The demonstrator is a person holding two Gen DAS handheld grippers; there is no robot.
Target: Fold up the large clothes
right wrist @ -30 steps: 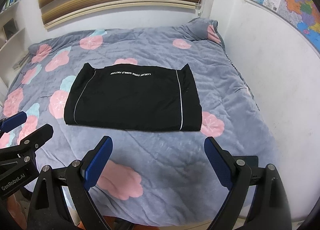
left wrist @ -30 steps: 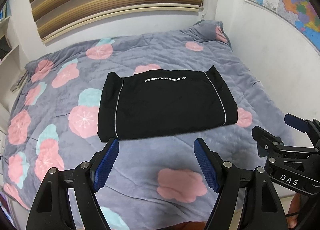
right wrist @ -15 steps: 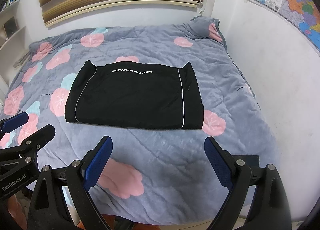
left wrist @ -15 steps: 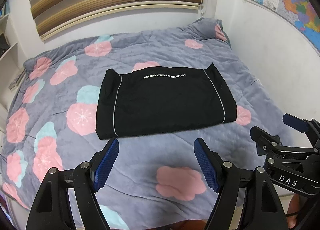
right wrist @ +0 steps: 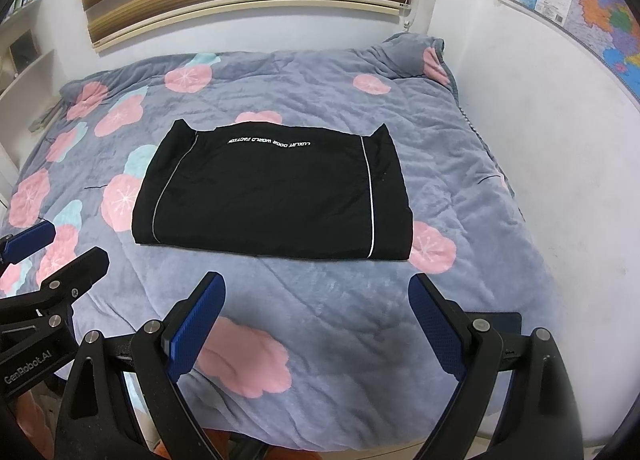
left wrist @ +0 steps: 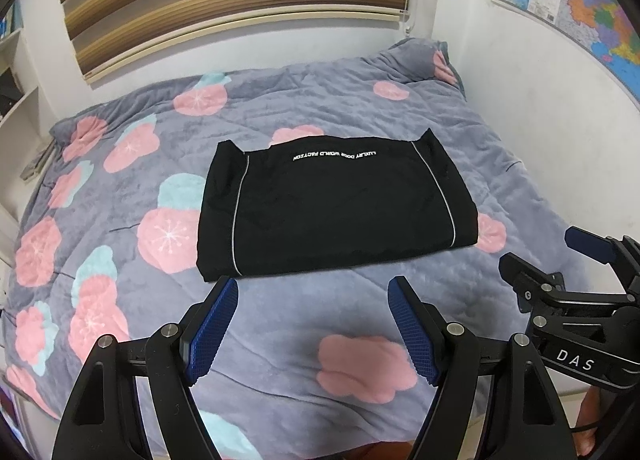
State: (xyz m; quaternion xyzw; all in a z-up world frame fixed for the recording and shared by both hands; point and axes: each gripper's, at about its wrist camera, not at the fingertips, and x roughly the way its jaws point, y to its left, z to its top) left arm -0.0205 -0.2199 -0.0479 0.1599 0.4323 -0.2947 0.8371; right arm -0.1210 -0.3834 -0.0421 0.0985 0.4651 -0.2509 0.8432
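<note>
Hovering short of the folded black garment (left wrist: 336,204), I hold both claws empty. Left gripper (left wrist: 313,322) and right gripper (right wrist: 318,318) gape wide above the bedspread (right wrist: 340,300).

A bed under a grey floral quilt (left wrist: 360,308) fills the room; striped blinds (left wrist: 240,0), white walls, a map (right wrist: 580,0), perhaps shelves (right wrist: 28,44) leftward.

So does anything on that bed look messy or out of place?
Not much. The black garment lies folded flat on the flowered blanket, its edges fairly square. Two small corners poke up at its far edge, and the white lettering reads upside down from here. Both tongs, left and right, are open and empty.
</note>
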